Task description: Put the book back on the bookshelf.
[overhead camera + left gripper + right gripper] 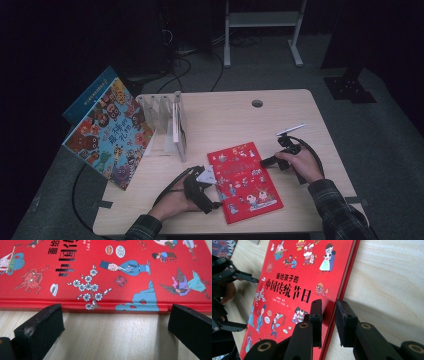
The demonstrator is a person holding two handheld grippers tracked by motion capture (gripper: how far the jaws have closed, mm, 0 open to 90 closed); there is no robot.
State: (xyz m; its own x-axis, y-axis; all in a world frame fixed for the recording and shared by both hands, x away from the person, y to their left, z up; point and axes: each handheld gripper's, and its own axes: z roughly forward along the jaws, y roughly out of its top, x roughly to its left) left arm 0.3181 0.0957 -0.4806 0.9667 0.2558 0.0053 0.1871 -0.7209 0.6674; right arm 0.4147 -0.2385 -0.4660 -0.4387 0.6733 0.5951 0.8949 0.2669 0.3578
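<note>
Right gripper view: red book (pixel 294 287) flat on worktop (pixel 387 285), frame centre. Right hand-held gripper (pixel 328 315) narrow, straddling its edge, no clamp yet. Left hand-held gripper (pixel 115 322) wide at spine. Stiff, glossy hardcover; pinch edge.

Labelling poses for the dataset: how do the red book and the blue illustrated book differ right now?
The red book lies flat on the table between both grippers; the blue illustrated book stands tilted at the table's left edge, leaning by the white book rack. The red one looks smaller; the blue one looks larger. Both have busy cartoon covers with Chinese titles and are closed.
</note>
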